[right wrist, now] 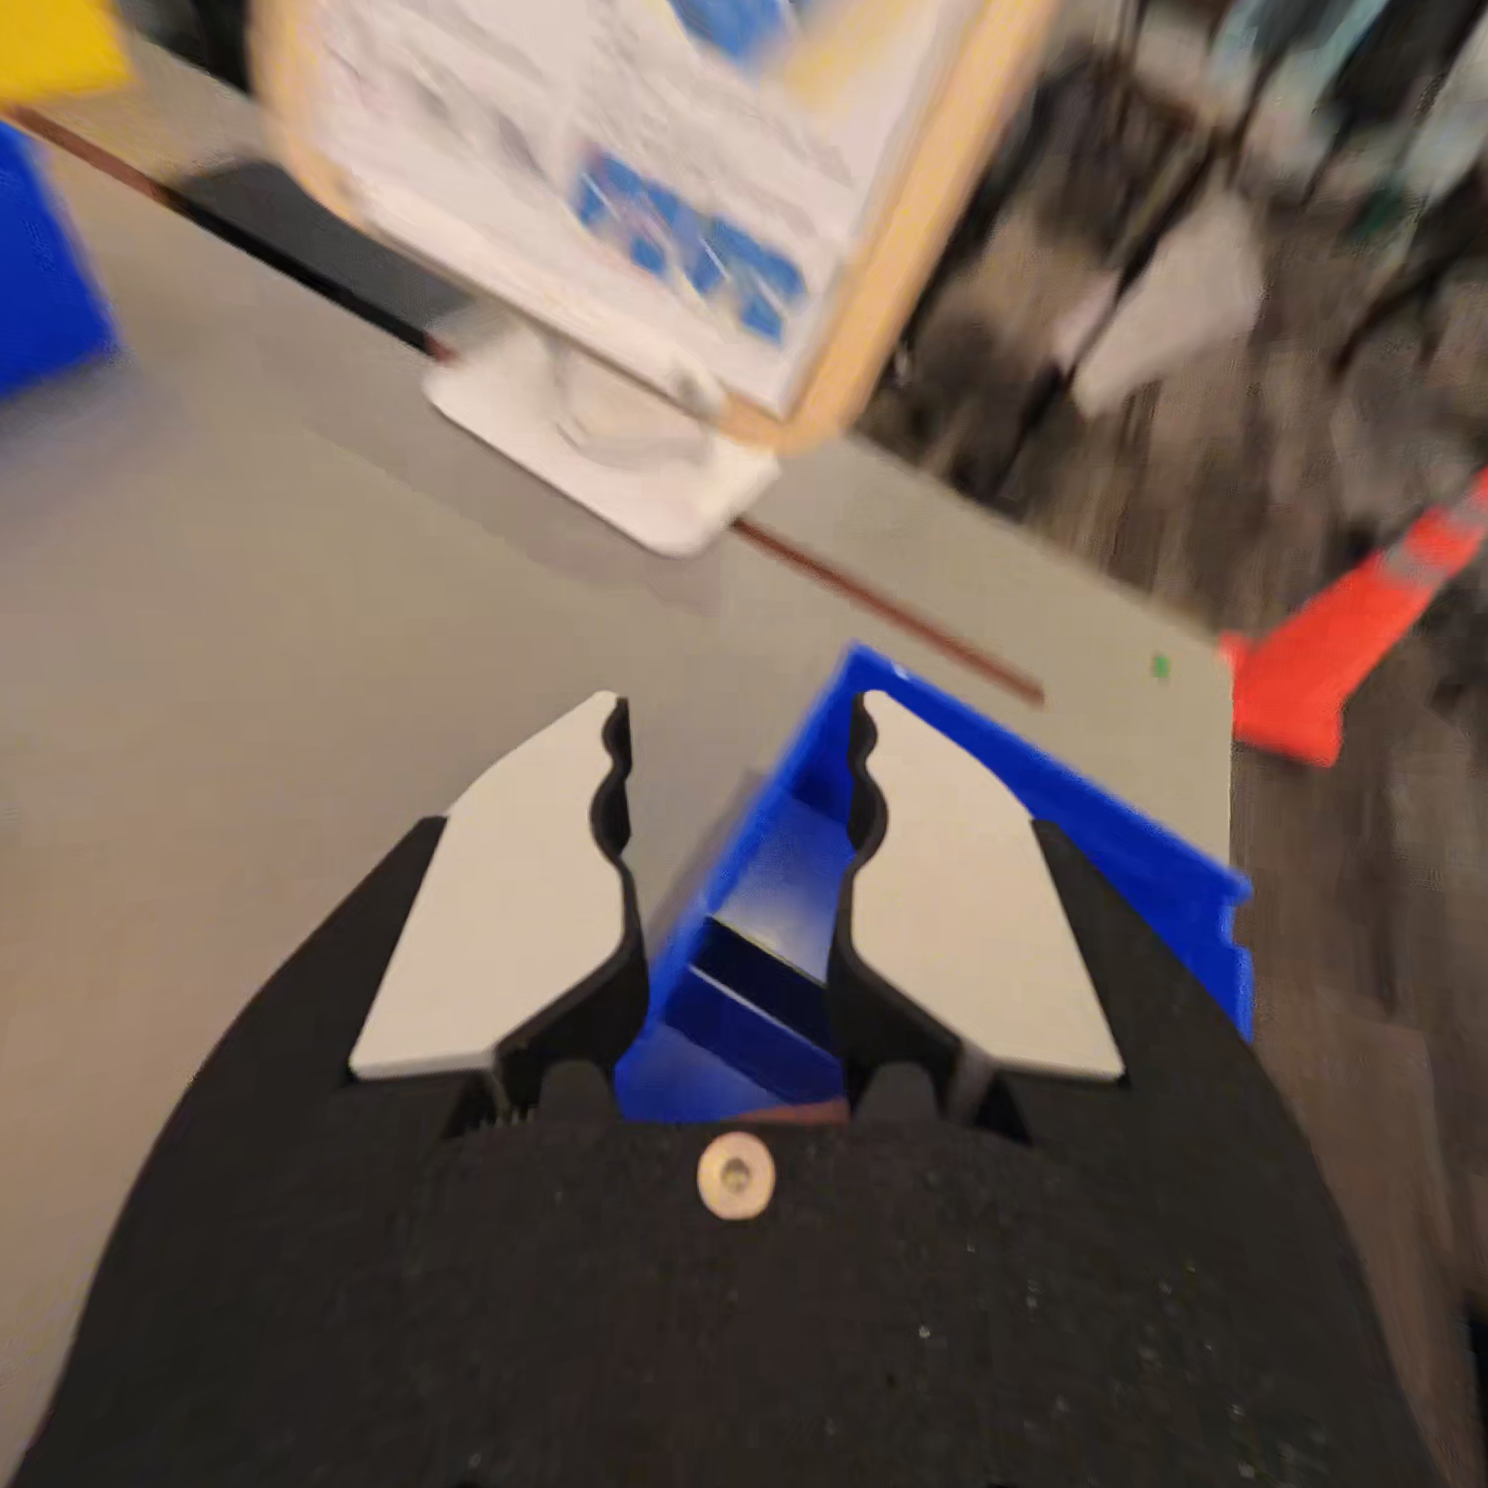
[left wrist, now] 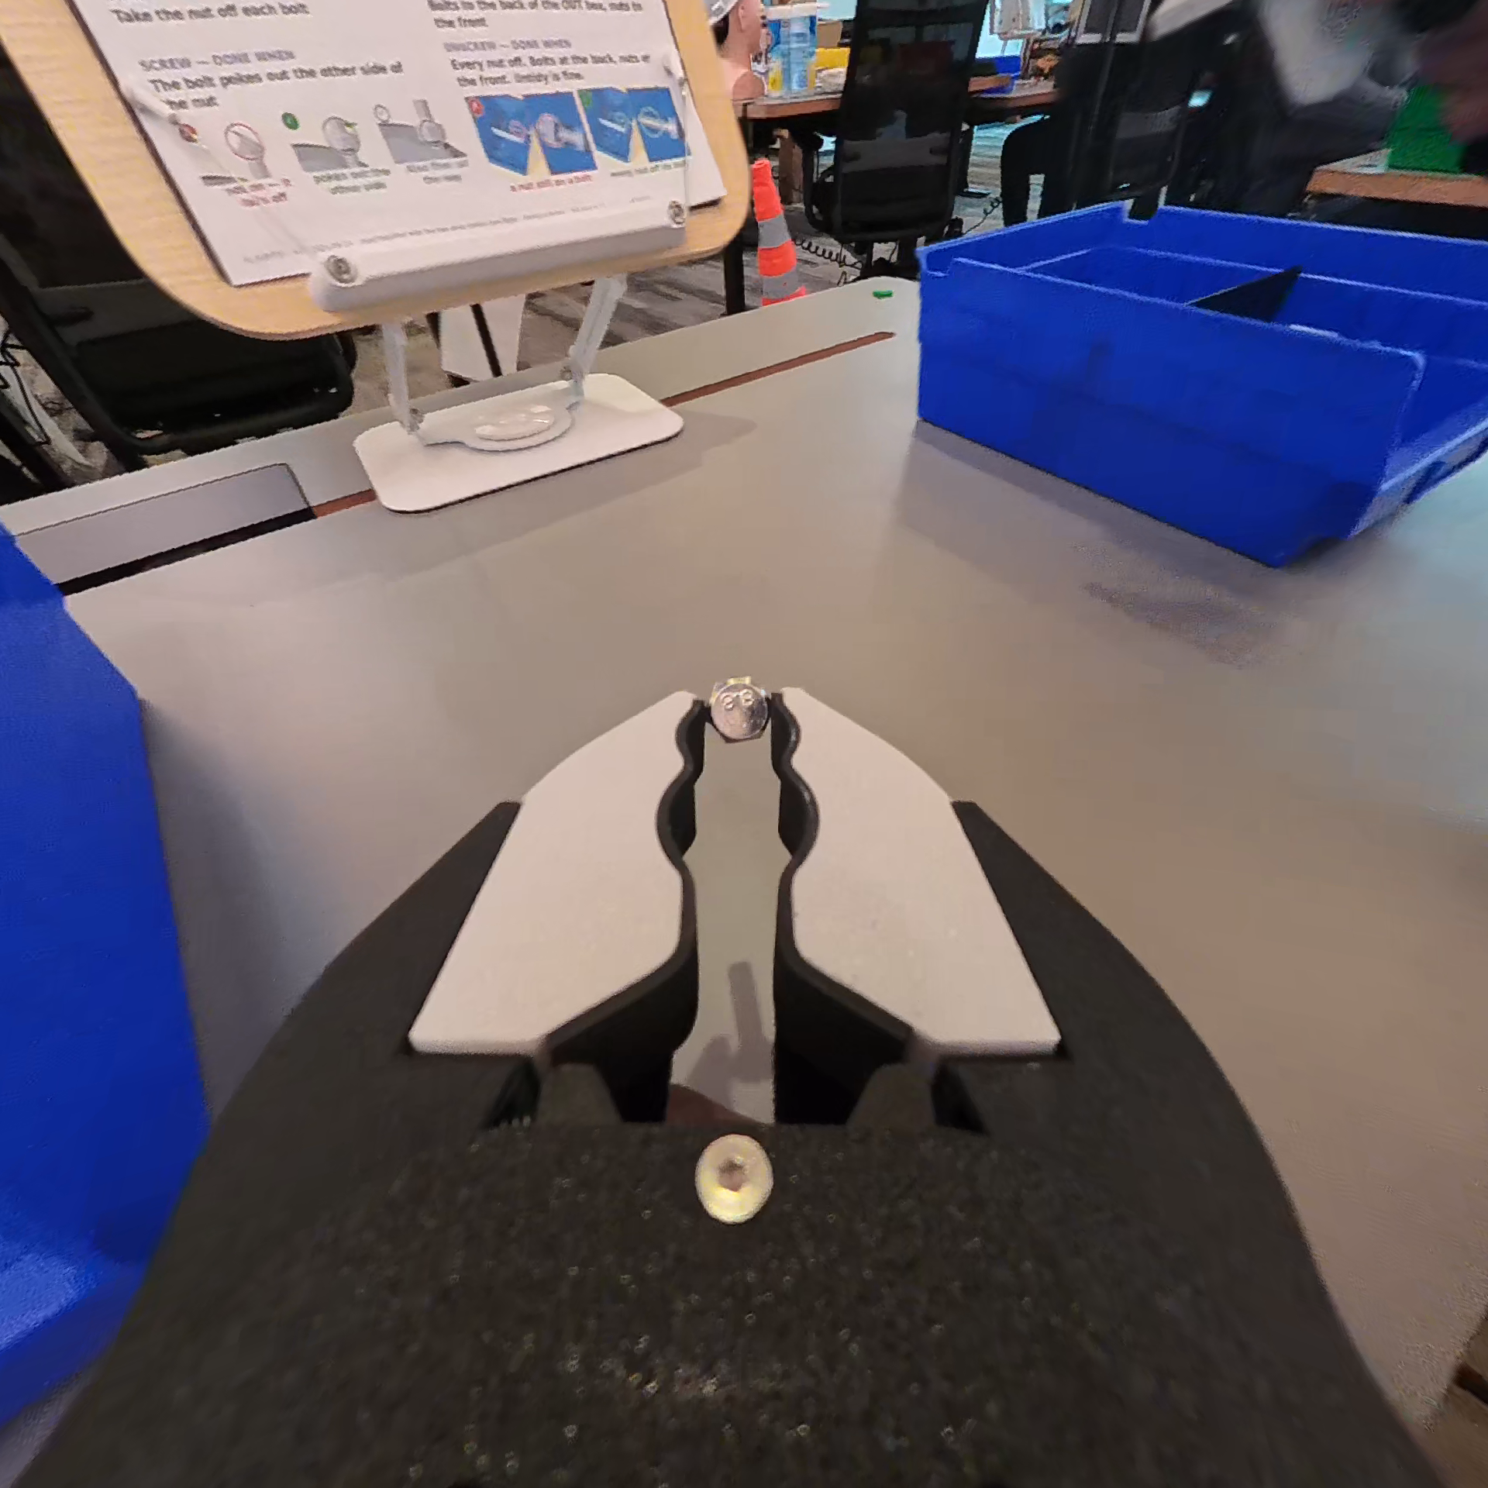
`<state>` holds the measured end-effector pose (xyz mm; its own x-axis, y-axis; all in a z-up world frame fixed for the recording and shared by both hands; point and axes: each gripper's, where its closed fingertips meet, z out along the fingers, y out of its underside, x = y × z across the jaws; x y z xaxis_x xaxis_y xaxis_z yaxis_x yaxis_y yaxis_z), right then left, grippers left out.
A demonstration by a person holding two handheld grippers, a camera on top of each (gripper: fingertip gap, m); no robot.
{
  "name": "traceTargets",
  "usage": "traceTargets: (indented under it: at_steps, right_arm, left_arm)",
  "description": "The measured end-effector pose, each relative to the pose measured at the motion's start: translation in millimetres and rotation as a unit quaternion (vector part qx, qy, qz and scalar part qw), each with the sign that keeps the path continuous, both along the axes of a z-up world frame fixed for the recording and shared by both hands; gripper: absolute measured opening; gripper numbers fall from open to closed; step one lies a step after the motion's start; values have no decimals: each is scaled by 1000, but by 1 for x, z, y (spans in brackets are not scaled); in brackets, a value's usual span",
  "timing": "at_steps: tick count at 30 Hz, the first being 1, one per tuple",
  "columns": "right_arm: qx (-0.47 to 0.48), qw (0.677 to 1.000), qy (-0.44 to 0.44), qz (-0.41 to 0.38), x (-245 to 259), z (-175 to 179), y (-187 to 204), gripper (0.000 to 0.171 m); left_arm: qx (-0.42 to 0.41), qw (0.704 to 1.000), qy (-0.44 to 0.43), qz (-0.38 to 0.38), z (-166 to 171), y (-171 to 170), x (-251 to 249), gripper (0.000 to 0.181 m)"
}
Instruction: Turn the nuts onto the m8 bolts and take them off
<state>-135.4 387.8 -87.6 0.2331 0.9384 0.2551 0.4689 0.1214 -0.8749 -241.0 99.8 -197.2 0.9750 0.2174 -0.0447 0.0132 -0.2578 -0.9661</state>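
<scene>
In the left wrist view my left gripper (left wrist: 739, 713) is shut on a silver hex-head bolt (left wrist: 739, 718), gripped at the fingertips with the head facing the camera, above the grey table (left wrist: 805, 564). Its shank is hidden; no nut shows on it. In the right wrist view, which is motion-blurred, my right gripper (right wrist: 739, 713) is open and empty, held above the near end of a blue divided bin (right wrist: 765, 926). The same bin (left wrist: 1167, 419) stands at the right in the left wrist view. No loose nuts show.
A wooden instruction board (left wrist: 419, 145) on a white stand (left wrist: 515, 435) sits at the table's back. Another blue bin (left wrist: 72, 966) stands close at the left. An orange cone (left wrist: 775, 233) and office chairs stand beyond the table edge. The left gripper's tips are roughly 35 cm from the right gripper's.
</scene>
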Motion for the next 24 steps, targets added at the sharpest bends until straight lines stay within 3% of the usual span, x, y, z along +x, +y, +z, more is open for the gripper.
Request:
traceTargets:
  at_steps: [3, 6, 11, 17, 20, 24]
  right_arm:
    - [6, 997, 70, 38, -6, -8, -84, 55]
    - [-34, 993, 109, 0, -9, -47, -125, 67]
    - [-42, 990, 119, -61, -10, -90, -149, 63]
    - [-72, 991, 113, -24, -16, -100, -161, 61]
    - [-88, 983, 110, 119, -33, -94, -194, 56]
    - [-60, 935, 98, 337, -39, -81, -241, 49]
  left_arm:
    - [3, 1000, -2, 13, 2, -2, -11, 15]
    - [10, 999, 0, 34, 5, -6, -22, 15]
    - [10, 998, 4, 58, 5, -9, -30, 15]
    - [13, 1000, 2, 26, 9, -3, -24, 15]
    - [20, 999, 3, -49, 20, 3, -6, 15]
    - [56, 970, -42, -233, 41, 13, 34, 15]
